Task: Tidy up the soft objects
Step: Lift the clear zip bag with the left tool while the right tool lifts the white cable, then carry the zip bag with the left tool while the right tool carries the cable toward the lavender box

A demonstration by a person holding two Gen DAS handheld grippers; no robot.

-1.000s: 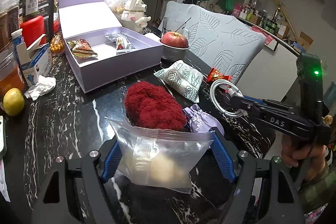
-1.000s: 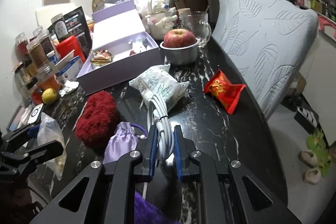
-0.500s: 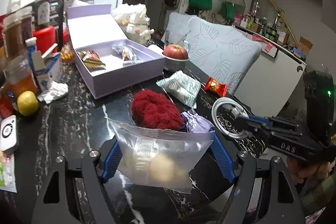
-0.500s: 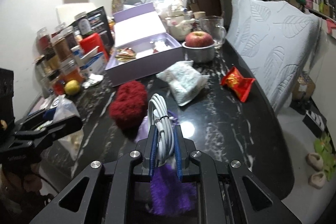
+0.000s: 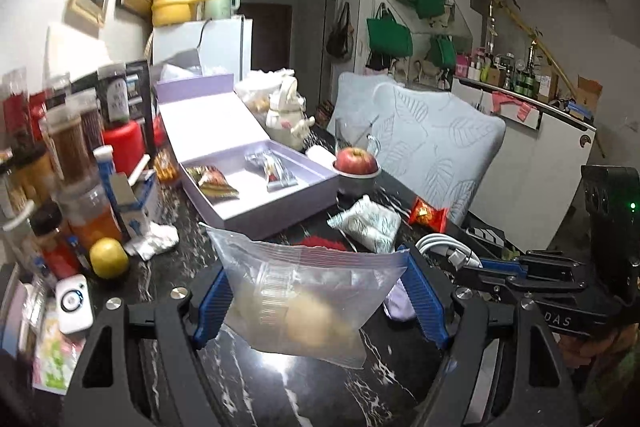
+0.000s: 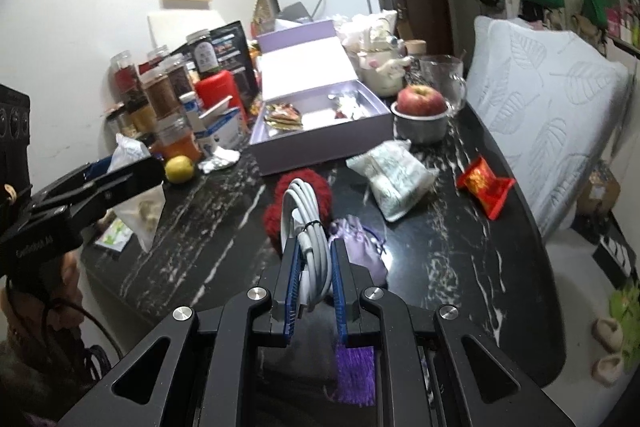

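Left gripper [image 5: 316, 301]: jaws part-spread, pads pressed on both side edges of a clear zip bag [image 5: 304, 291] with a pale lump inside. The bag hangs clear of the black marble table [image 5: 248, 383], in front of the lavender box [image 5: 256, 187]. Judged light, limp and slippery; the film buckles between the pads, so hold at the side seams near the zip strip, where it is stiffest.

Right gripper [image 6: 314, 269]: jaws fully closed on a coiled white cable [image 6: 306, 223], loop standing upright between the pads, on the near side of the box. Judged light and springy; the bundle tie at mid-coil is the sound grip point, and the loop could fan out if the hold slackens.

On the table, nearer than the box: lilac drawstring pouch [image 6: 358, 245] just right of the cable, red fluffy bundle [image 6: 304, 199] right behind it. Both judged soft, compressible, easy to pinch at mid-body.

Closer to the box: patterned white packet [image 6: 394, 177] at its front right corner; red snack packet [image 6: 484, 185] further right, near the table edge. Judged crinkly, light.

The box stands open, lid up, two small wrapped items inside, floor mostly free.
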